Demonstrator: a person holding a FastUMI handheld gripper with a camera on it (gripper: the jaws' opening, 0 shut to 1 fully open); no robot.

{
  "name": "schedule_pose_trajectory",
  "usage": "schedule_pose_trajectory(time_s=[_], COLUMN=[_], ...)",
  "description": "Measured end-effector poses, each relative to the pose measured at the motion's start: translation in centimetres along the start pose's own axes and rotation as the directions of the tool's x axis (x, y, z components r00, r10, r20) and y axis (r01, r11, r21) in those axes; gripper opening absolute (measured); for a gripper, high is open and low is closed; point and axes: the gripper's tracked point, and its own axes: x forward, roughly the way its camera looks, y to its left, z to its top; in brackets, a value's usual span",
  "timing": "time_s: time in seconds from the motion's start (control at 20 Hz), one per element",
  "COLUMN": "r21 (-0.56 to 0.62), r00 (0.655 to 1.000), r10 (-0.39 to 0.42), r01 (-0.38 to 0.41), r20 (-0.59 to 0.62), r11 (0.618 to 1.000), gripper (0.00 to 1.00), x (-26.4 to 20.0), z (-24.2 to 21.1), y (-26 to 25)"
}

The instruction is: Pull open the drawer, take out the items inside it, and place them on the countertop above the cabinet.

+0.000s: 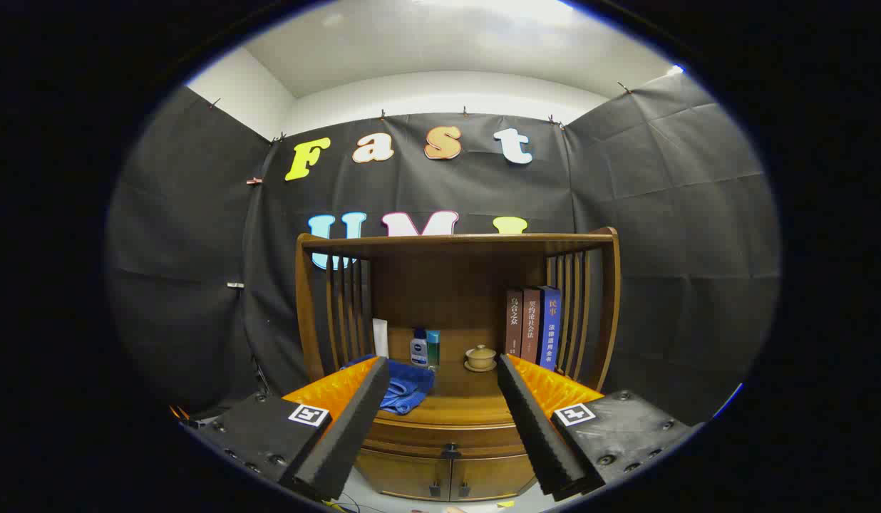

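I am holding the gripper (pixel 440 370) in the air in front of a small wooden cabinet (pixel 455 335), its two fingers spread wide apart and pinching nothing; their inner faces are showing a ridged, sawtooth foam texture. Between and below the fingers, the drawer (pixel 447 436) is sitting shut under the countertop (pixel 469 399), a curved, glossy wooden front with a small dark knob at its middle. Beneath it I am seeing two little cabinet doors (pixel 447 479) with dark pulls. On the smooth countertop a crumpled blue cloth (pixel 405 388) is lying just beside the left finger. Farther back are standing a white tube (pixel 380 338), a white bottle with a blue label (pixel 418 349) and a slim teal bottle (pixel 433 348) touching it. A rounded tan lidded cup on a saucer (pixel 480 358) is resting near three upright books (pixel 533 324), which are leaning against the slatted right side (pixel 576 313).
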Motion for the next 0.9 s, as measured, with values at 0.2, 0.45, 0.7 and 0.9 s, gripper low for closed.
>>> schedule_pose_trajectory(time_s=[0.2, 0.45, 0.7, 0.9], r21=[-0.010, -0.012, -0.025, -0.031], r00=[1.000, 1.000, 1.000, 1.000], r10=[-0.006, -0.013, -0.014, -0.029], r01=[0.006, 0.013, 0.014, 0.028], r20=[0.008, -0.004, -0.005, -0.008], r11=[1.000, 1.000, 1.000, 0.999], gripper=[0.99, 0.99, 0.99, 0.99], x=[-0.05, -0.03, 0.04, 0.09], z=[0.37, 0.22, 0.40, 0.57], y=[-0.44, -0.54, -0.43, -0.50])
